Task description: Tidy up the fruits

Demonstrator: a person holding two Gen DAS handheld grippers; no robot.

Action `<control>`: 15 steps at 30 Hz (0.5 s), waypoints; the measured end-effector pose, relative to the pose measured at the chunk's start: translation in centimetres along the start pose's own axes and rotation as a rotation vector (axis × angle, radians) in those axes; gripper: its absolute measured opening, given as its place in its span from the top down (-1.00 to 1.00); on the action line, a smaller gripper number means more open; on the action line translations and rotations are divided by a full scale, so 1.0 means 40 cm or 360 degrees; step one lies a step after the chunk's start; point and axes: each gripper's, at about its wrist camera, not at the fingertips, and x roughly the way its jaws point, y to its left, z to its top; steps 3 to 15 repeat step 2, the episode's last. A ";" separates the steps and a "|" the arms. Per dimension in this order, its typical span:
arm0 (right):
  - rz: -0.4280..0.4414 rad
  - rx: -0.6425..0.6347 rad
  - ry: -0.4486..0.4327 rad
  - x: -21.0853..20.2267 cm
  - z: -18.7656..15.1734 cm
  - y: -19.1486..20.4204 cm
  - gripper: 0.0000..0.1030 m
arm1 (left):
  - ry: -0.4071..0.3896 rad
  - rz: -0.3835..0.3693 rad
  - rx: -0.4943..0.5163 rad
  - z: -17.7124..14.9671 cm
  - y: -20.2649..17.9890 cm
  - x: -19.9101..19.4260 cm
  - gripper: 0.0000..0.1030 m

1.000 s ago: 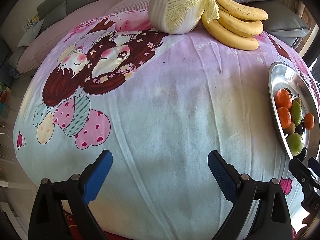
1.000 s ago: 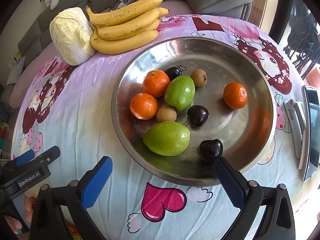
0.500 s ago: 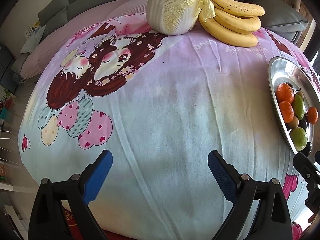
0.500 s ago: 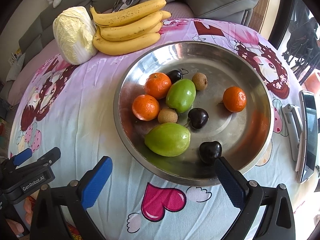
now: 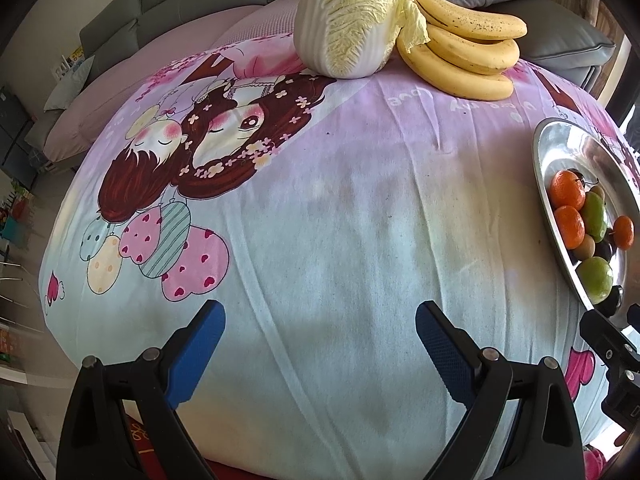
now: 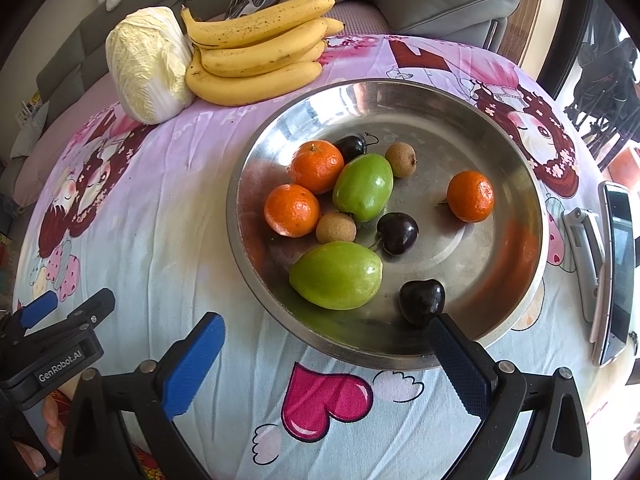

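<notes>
both cameras are creeping a little nearer the desk [image 6: 152, 240] than a second ago; nothing among the fruit is shifting. the left hand-held gripper [image 5: 320, 344] is hanging spread wide over bare cloth, holding nothing. the right hand-held gripper [image 6: 326, 354] is gaping too, at the near rim of the bowl [image 6: 532, 184]. oranges [image 6: 292, 210], green fruits [image 6: 336, 275] and cherries [image 6: 422, 302] are lying mixed in the bowl, bananas [image 6: 256, 52] sitting outside beside the cabbage [image 6: 148, 66]. this could be sorting about to start or loose fruit already gathered.
</notes>
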 end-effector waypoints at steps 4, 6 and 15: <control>0.0000 0.0004 0.0003 0.001 0.000 -0.001 -1.00 | 0.0001 -0.0028 0.0009 0.002 -0.001 0.000 -0.87; 0.0000 0.0004 0.0003 0.001 0.000 -0.001 -1.00 | 0.0001 -0.0028 0.0009 0.002 -0.001 0.000 -0.87; 0.0000 0.0004 0.0003 0.001 0.000 -0.001 -1.00 | 0.0001 -0.0028 0.0009 0.002 -0.001 0.000 -0.87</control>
